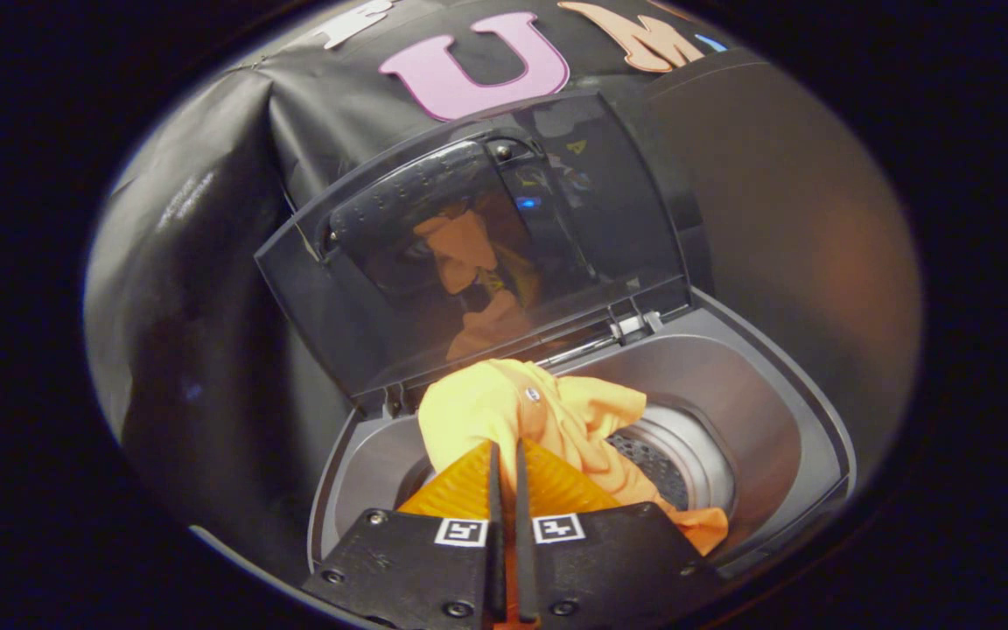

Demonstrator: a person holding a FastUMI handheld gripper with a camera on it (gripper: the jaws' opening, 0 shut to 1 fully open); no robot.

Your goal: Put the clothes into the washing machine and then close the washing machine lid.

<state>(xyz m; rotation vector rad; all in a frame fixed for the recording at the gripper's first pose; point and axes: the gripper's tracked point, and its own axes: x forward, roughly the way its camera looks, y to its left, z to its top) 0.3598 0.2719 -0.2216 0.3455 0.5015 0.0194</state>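
While the washing machine (758,411) stands with its top open, the gripper (504,455) hangs right over the drum's mouth, its two fingers drawn almost together with only a thin slit between them. An orange garment (513,411) is pinched in that slit: the cloth bunches up just ahead of the fingertips and spills down past them on the drum's far side, with one loose fold trailing out over the drum's rim, close beside the gripper body. A small pale button or snap shows on the bunched part. Both fingers (460,486) press on the cloth, so the hold looks firm.

Beneath the garment lies the drum (679,464), a round metal tub with a perforated wall, set into the machine's grey top deck. Most of the cloth hangs over the opening; how deep it reaches inside I cannot tell, since the gripper covers that part.

Beyond the drum, the lid (381,306) is raised and leaning back on its hinge (635,325) at the rear of the deck. Its dark, glossy pane throws back an orange reflection of the garment and a small blue light. Behind the lid, black cloth (206,289) drapes the booth's wall, creased and folded beside the machine.
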